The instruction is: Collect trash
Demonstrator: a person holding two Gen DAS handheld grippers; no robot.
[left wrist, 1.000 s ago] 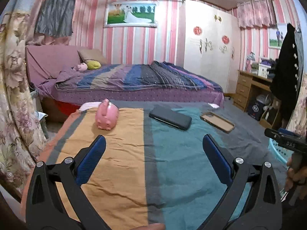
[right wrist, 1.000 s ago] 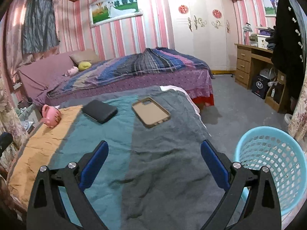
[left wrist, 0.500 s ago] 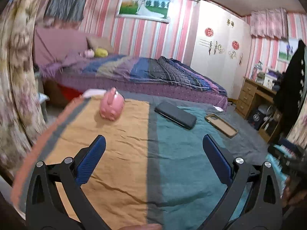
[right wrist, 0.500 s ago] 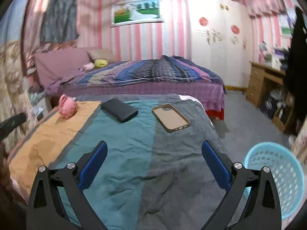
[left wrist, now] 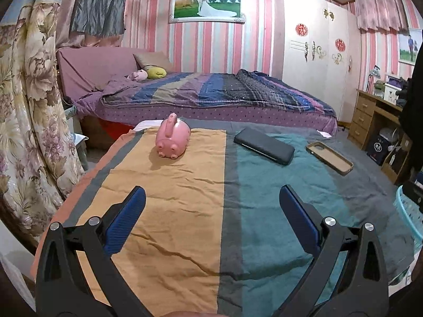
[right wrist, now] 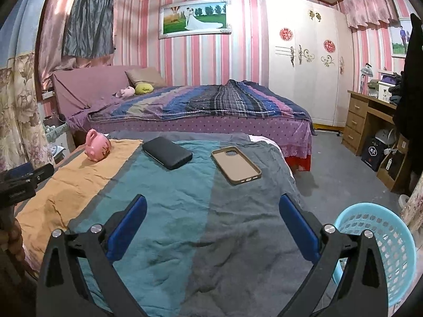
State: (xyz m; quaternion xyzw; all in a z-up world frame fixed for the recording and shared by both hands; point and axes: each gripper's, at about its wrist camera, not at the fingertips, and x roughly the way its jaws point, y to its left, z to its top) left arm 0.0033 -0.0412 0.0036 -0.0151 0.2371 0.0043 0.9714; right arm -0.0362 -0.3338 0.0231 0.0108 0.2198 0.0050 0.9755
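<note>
Both views had been steadied and drawn back level; the left gripper [left wrist: 211, 206] and right gripper [right wrist: 212, 211] were held apart, empty; the phone case [right wrist: 236, 165], pink pig [left wrist: 173, 138] and black case [left wrist: 264, 145] lay untouched on the blanket [right wrist: 185, 211], the basket [right wrist: 380, 248] beside; collecting was judged not begun.

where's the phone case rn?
The tan phone case lies flat on the grey stripe of the blanket, right of the black power bank and ahead of the right tongs. It shows far right in the left wrist view.
</note>
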